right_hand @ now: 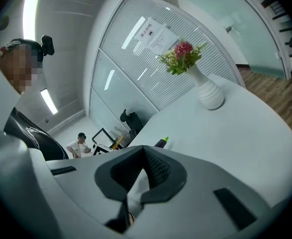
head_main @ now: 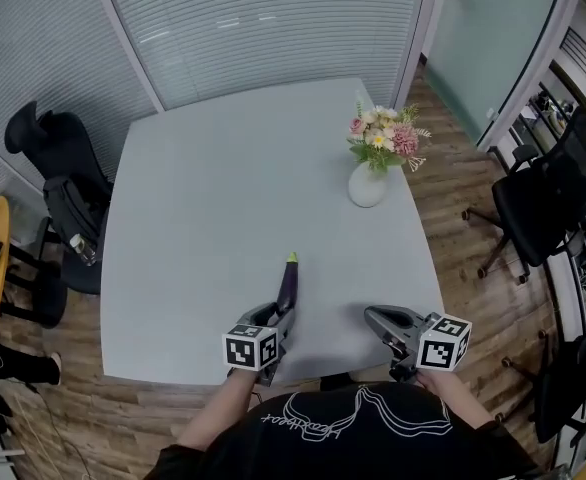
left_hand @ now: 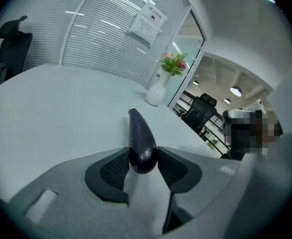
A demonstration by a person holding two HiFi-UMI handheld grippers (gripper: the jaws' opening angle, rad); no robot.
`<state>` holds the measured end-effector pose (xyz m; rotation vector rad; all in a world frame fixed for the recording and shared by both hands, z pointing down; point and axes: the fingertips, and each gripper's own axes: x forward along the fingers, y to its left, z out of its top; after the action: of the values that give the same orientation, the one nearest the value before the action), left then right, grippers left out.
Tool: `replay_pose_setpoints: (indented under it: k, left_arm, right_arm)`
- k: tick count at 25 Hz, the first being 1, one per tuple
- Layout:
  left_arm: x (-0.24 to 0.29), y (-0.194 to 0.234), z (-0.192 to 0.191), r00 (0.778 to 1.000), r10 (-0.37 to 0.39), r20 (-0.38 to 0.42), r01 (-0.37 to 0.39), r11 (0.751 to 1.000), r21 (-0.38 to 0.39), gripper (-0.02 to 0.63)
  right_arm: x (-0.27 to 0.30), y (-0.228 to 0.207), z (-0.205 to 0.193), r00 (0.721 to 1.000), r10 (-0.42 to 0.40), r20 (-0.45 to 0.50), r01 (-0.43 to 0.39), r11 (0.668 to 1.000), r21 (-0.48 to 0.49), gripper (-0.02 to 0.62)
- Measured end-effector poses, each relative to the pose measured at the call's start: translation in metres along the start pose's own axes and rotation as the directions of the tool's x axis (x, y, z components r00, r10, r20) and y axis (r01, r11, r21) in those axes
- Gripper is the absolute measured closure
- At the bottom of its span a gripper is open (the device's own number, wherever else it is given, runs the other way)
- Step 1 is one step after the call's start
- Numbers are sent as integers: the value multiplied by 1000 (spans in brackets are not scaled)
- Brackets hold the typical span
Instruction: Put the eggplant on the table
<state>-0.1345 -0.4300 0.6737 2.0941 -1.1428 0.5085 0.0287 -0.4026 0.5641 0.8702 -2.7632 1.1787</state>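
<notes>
A dark purple eggplant [head_main: 287,286] with a green stem tip points away from me, low over the pale grey table [head_main: 203,198] near its front edge. My left gripper [head_main: 277,318] is shut on its thick end. In the left gripper view both black pads press the sides of the eggplant [left_hand: 140,139], with the left gripper [left_hand: 143,159] tilted down toward the tabletop. I cannot tell whether the eggplant touches the table. My right gripper [head_main: 375,318] hovers to the right of it, shut and empty. The right gripper [right_hand: 144,169] view shows the eggplant's tip [right_hand: 161,142] just past its jaws.
A white vase of pink and yellow flowers [head_main: 369,180] stands at the table's right side. Black office chairs stand to the left [head_main: 58,173] and right [head_main: 538,208] of the table. The table's front edge [head_main: 173,376] runs just under my grippers.
</notes>
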Motion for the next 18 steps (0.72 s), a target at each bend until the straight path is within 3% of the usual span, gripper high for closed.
replay_pose_setpoints:
  k: [18]
  left_arm:
    - [18,10,-25,996,39,-78,-38,999,21,420]
  right_arm:
    - [-6,-6,-12,1000,-10,-5,10,999,49,589]
